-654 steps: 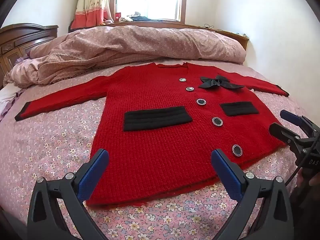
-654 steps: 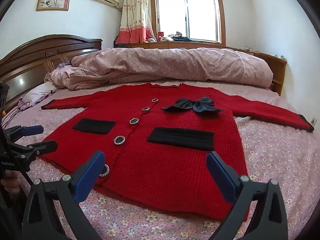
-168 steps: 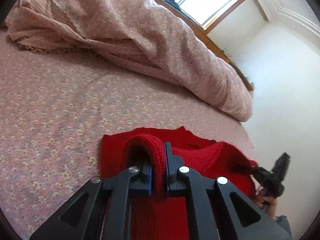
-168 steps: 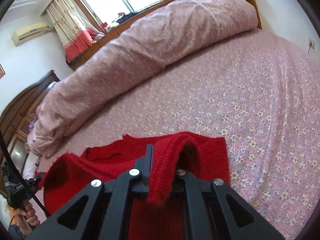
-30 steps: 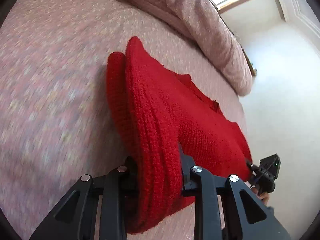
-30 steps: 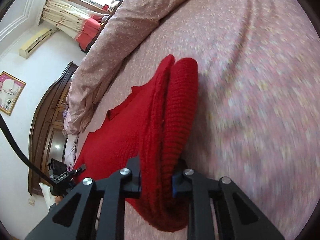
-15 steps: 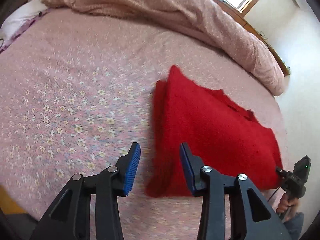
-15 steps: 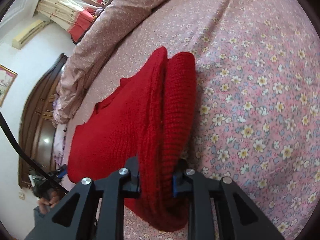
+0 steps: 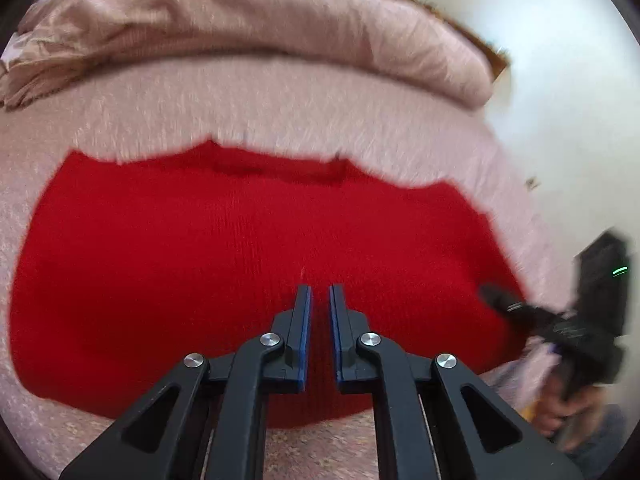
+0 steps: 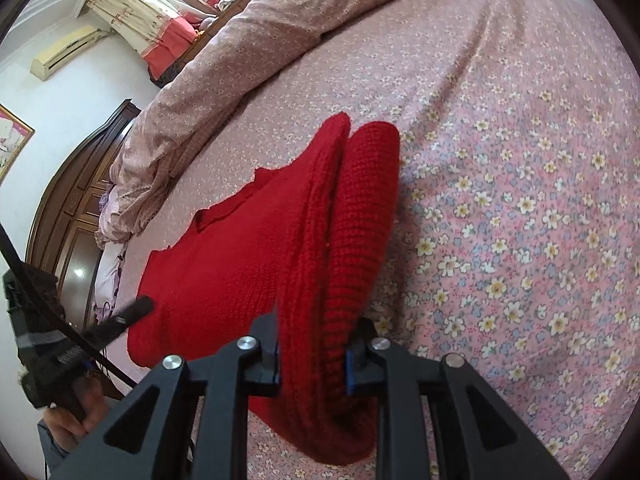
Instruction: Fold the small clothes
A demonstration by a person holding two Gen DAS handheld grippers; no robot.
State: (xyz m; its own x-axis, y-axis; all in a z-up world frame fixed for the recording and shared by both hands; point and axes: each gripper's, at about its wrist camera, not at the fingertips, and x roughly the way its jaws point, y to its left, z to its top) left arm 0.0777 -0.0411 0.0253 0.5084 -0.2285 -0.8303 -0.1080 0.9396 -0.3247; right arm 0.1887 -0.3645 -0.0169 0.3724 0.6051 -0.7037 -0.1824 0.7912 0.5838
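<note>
Red knit cardigan [image 9: 248, 248] lies folded into a wide block on the flowered bed sheet [image 10: 520, 184], with a rolled pink quilt [image 9: 248, 32] bunched along the far side of the bed. In the left wrist view the picture is blurred; the left gripper [image 9: 320, 300] hangs over the near half of the cardigan, its jaws having just closed to a narrow slit with nothing between the blue pads. The cardigan spreads out ahead of and to both sides of those jaws, and its uneven far edge lies well beyond their tips. Off to the right of them, the right gripper [image 10: 312, 356] meets the cardigan's right edge, a hand [image 9: 568, 408] on its handle. In the right wrist view its jaws pinch a thick doubled fold of that edge, which bulges up between the pads and runs away ahead of them. The rest of the cardigan lies flat to the left of these jaws.
</note>
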